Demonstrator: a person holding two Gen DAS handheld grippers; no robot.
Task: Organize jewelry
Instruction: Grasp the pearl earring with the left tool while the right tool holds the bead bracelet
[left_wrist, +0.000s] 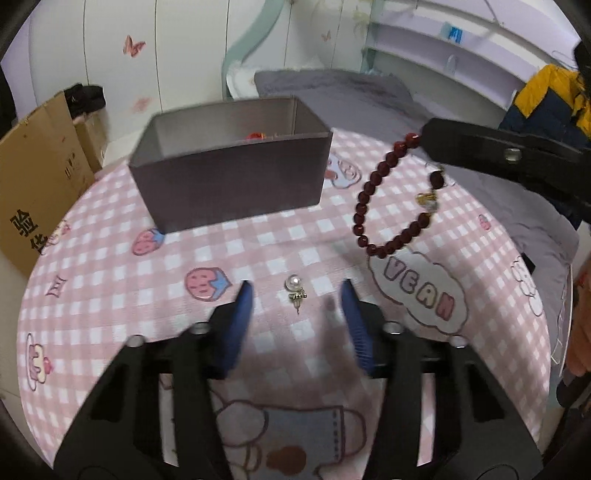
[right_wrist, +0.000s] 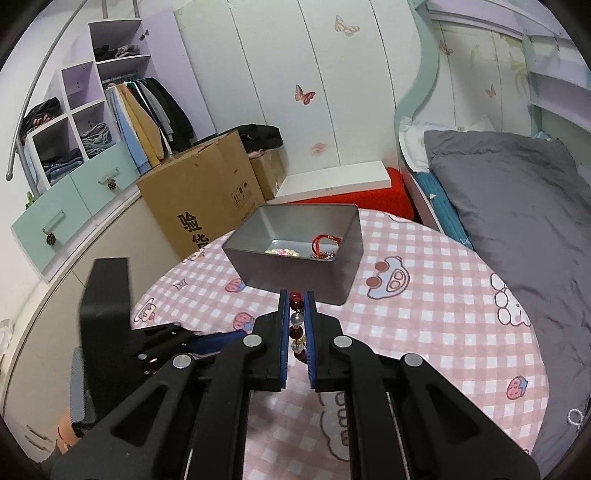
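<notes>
We see our right gripper (right_wrist: 296, 325) clamped on the dark red bead bracelet (right_wrist: 296, 332), near the grey box (right_wrist: 343, 273).

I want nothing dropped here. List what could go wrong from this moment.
1. The bead bracelet hangs from the right gripper by a few beads; it could slip before reaching the grey box.
2. The pearl earring lies small between the open left gripper fingers; closing could push it aside.
</notes>
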